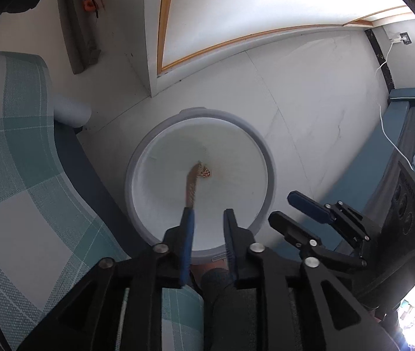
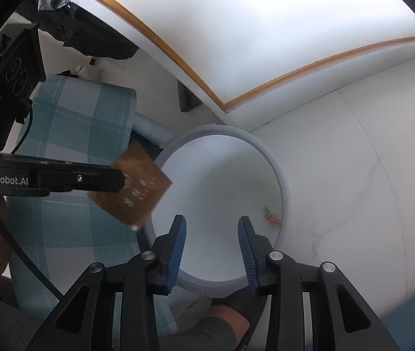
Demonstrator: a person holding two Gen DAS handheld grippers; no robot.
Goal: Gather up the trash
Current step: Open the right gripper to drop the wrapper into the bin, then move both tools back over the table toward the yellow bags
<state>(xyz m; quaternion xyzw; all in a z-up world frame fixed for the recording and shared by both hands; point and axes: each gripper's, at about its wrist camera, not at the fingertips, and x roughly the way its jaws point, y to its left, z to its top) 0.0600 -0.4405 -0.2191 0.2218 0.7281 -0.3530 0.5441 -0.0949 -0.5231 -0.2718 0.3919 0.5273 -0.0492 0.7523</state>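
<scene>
Left view: left gripper [image 1: 207,215] jaws are seen partly open above the round white plastic bin [image 1: 149,158], flat brown wrapper [image 1: 191,185] at one pad, grip unclear. Right view: right gripper [image 2: 212,225] jaws are seen apart, empty, over the bin; small red-spotted wrapper [image 2: 272,216] is seen inside it.

Right gripper [image 2: 211,244] hangs over the round white plastic bin [image 2: 283,187], blue-padded fingers [image 2: 175,251] apart with nothing between them. A small red-and-white speckled wrapper [image 2: 272,216] lies inside on the right. Left gripper [image 2: 119,179] reaches in from the left beside a blurry brown flat packet [image 2: 131,187] over the bin's left rim, above teal checked fabric [image 2: 76,134].
</scene>
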